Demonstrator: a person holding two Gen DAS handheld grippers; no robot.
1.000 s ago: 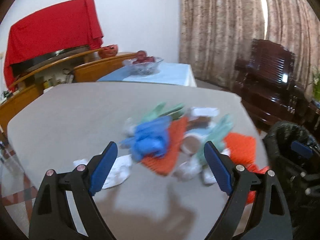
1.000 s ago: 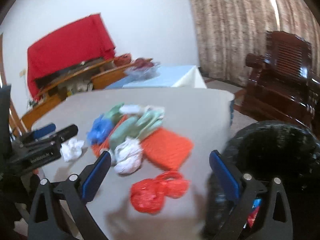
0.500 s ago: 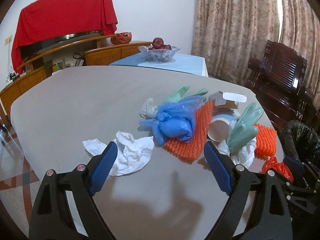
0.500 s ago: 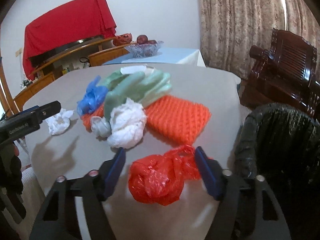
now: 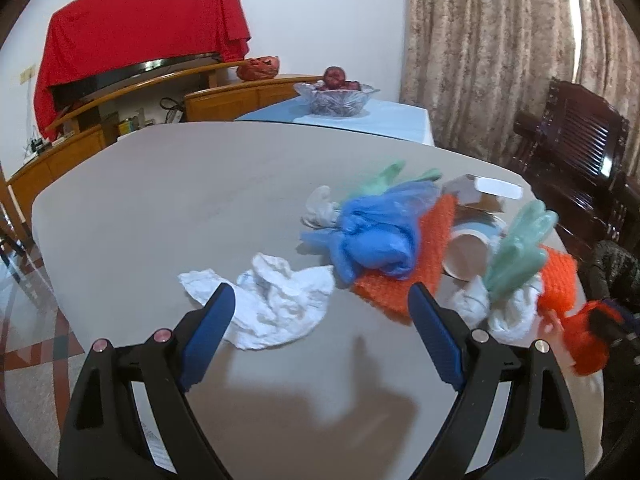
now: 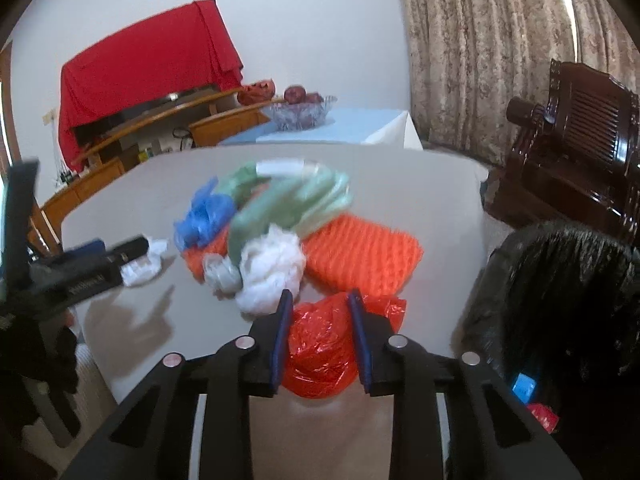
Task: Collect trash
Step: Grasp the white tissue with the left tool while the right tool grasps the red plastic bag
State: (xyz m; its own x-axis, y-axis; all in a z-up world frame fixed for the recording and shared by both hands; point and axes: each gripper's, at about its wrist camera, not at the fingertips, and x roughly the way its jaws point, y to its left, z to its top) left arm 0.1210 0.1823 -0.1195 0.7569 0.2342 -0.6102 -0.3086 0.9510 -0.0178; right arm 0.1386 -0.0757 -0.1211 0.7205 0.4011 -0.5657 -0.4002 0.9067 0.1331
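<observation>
A pile of trash lies on the grey table (image 5: 160,184): a crumpled white tissue (image 5: 276,300), a blue plastic bag (image 5: 372,228), orange foam netting (image 6: 364,256), pale green gloves (image 6: 288,200), a paper cup (image 5: 468,252) and a white plastic wad (image 6: 272,268). My right gripper (image 6: 320,312) is shut on a red plastic bag (image 6: 320,352) at the table's near edge. My left gripper (image 5: 320,304) is open, just above the white tissue. The left gripper also shows in the right wrist view (image 6: 100,260).
A bin lined with a black bag (image 6: 560,300) stands right of the table, with scraps inside. A dark wooden chair (image 6: 576,136) is behind it. A glass fruit bowl (image 5: 336,98) sits on a blue-clothed table beyond. Curtains hang at the back right.
My right gripper's jaws have closed onto the red plastic bag. My left gripper has moved left and closer to the white tissue, staying open.
</observation>
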